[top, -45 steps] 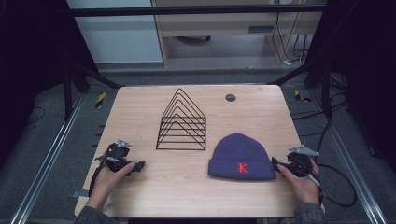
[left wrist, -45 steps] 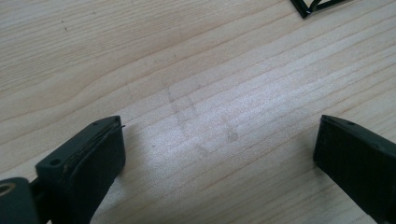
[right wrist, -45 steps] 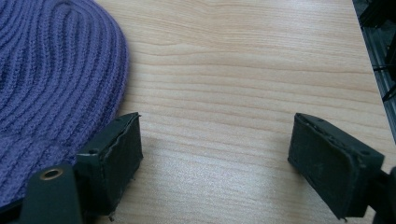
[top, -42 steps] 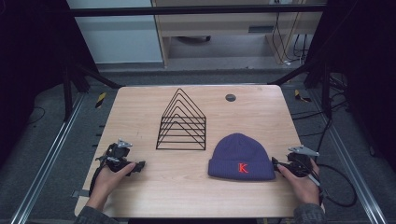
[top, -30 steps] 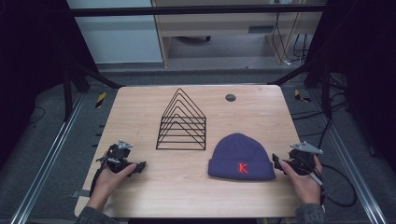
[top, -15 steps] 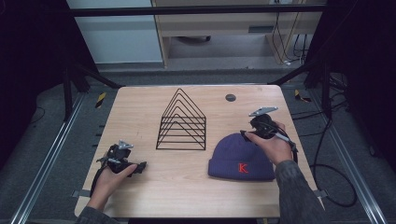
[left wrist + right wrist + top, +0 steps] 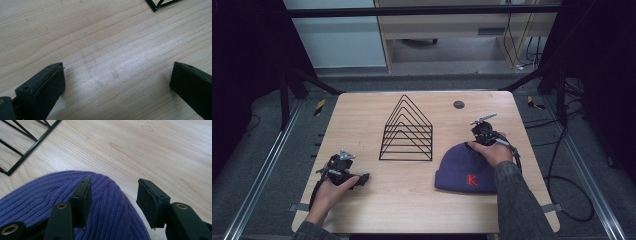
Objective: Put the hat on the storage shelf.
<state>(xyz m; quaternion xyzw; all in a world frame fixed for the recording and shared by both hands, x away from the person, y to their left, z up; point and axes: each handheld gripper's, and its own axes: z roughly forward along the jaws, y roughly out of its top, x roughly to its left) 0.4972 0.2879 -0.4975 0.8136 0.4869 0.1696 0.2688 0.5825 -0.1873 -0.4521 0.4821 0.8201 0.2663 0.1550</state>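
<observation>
Reaching over the crown of the purple knit beanie (image 7: pixel 62 202), the right gripper (image 7: pixel 113 195) hangs with jaws apart (nothing pinched yet); closing on the knit looks next. Left gripper (image 7: pixel 117 82), also spread, rests over bare wooden table (image 7: pixel 112 37).

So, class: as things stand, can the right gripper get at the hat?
Probably yes. The right gripper is open, its jaws straddling the crown of the hat, one jaw over the knit and the other over bare table. Nothing lies between them; the rack stands apart to one side.
</observation>
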